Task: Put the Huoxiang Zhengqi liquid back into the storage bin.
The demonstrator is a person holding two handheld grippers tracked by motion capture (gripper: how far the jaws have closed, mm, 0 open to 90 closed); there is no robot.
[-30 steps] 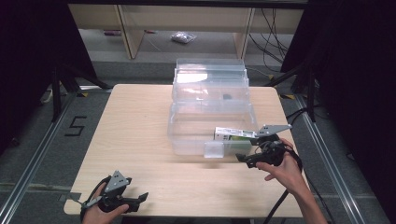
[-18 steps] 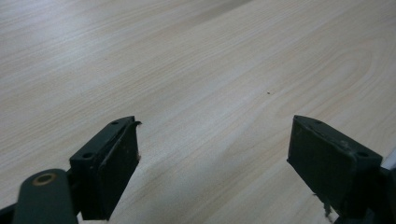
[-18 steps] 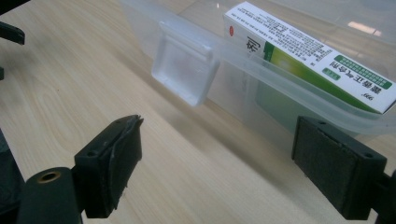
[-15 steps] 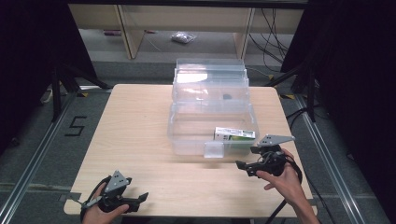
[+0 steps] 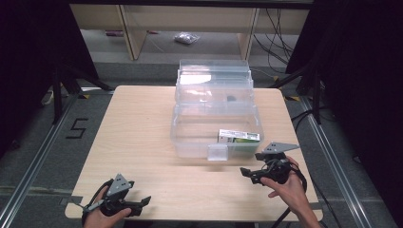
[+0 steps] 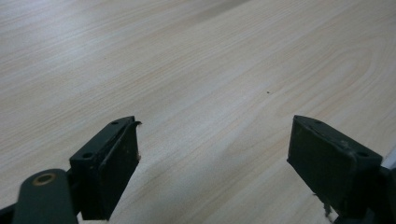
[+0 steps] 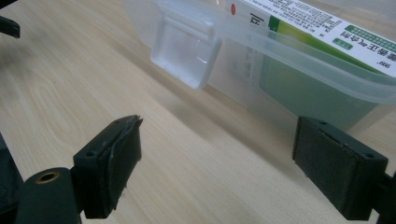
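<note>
A clear plastic storage box (image 5: 190, 142) stands open mid-table, its lid (image 5: 214, 76) tipped back. A green and white carton (image 5: 239, 137) lies inside the box at its front right corner; the right gripper view shows the carton (image 7: 327, 32) through the box wall (image 7: 243, 70), beside the latch tab (image 7: 184, 49). My right gripper (image 5: 248, 173) is held open just in front of the box's right corner, nothing between its jaws. My left gripper (image 5: 140, 203) is open and empty at the table's front left edge, over bare wood (image 6: 210, 93).
The wooden table (image 5: 138, 123) has free room left of the box. Shelving (image 5: 190, 23) and a small bag (image 5: 183, 38) on the floor lie beyond the far edge. Cables (image 5: 304, 123) run along the right side.
My right gripper has drawn back from the box toward the front edge, leaving the carton inside the box. The left gripper has stayed put.
</note>
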